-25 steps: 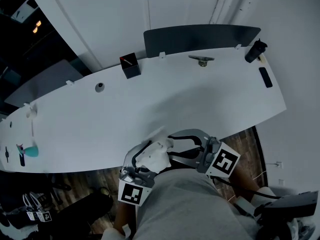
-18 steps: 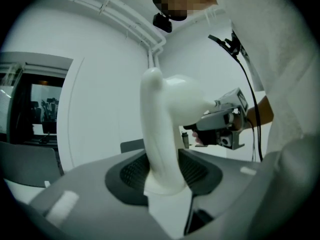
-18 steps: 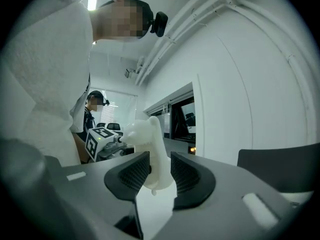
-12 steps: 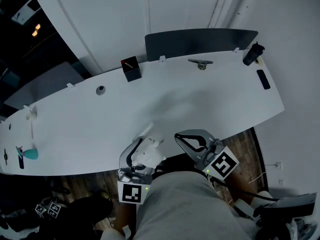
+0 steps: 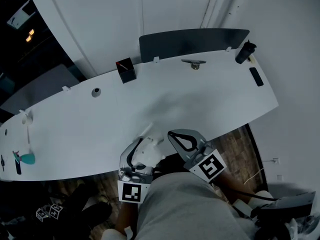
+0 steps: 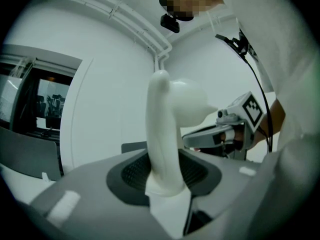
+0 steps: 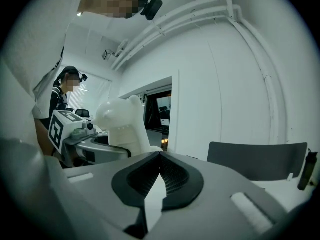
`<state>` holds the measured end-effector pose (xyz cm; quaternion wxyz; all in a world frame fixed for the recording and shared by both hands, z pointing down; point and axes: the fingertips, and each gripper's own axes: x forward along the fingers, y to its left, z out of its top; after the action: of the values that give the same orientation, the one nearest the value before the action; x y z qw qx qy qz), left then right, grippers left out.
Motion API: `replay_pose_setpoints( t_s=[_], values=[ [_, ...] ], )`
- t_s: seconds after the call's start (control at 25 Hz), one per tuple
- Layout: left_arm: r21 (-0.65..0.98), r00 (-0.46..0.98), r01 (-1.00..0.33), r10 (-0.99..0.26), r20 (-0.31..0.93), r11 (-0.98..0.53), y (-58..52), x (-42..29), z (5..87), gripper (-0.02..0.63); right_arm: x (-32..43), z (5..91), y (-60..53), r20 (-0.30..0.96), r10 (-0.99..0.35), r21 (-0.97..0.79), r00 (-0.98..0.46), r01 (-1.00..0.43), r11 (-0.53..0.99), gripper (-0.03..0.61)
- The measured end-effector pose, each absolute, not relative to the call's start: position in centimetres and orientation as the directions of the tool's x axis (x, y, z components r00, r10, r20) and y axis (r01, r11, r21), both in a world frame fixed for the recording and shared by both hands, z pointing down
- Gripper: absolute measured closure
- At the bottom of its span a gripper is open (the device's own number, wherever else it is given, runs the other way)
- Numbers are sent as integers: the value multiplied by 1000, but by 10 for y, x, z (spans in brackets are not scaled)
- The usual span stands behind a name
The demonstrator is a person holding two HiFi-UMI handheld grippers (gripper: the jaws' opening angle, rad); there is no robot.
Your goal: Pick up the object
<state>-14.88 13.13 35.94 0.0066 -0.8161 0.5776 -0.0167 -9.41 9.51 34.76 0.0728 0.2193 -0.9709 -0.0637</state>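
One white, plastic-looking animal figurine [image 6: 165, 129] stands upright, long axis vertical, clamped in the left gripper [image 5: 139, 151] at the white tabletop's [image 5: 200, 99] near edge, with the right gripper [image 7: 159, 176] closed on nothing just beside it on the right.

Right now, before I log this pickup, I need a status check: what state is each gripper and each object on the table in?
Left gripper: shut on the white figure.
White figure: upright, clamped at its base.
Right gripper: shut, empty.
Black box: upright on the table.
Bottle: upright at the far right corner.
Black device: lying flat.
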Motion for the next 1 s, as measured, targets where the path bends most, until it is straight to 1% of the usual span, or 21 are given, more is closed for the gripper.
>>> replay_pose_setpoints(
  t_s=[0.12, 0.32, 0.48, 0.68, 1.0],
  values=[
    [-11, 338, -941, -941, 30, -338, 138, -145, 365, 449, -91, 357, 97, 162, -471, 165, -867, -447, 879, 577],
    [27, 351, -936, -934, 62, -350, 154, -143, 380, 449, -85, 367, 108, 193, -505, 160, -841, -481, 862, 577],
    [51, 363, -931, -930, 63, -360, 163, -141, 387, 449, -81, 373, 117, 218, -519, 171, -826, -492, 854, 577],
    [79, 378, -924, -924, 52, -374, 171, -138, 386, 449, -77, 373, 120, 230, -541, 179, -809, -512, 840, 577],
    [67, 397, -917, -917, 40, -394, 169, -129, 378, 449, -66, 368, 114, 219, -573, 198, -790, -539, 819, 577]
  ],
)
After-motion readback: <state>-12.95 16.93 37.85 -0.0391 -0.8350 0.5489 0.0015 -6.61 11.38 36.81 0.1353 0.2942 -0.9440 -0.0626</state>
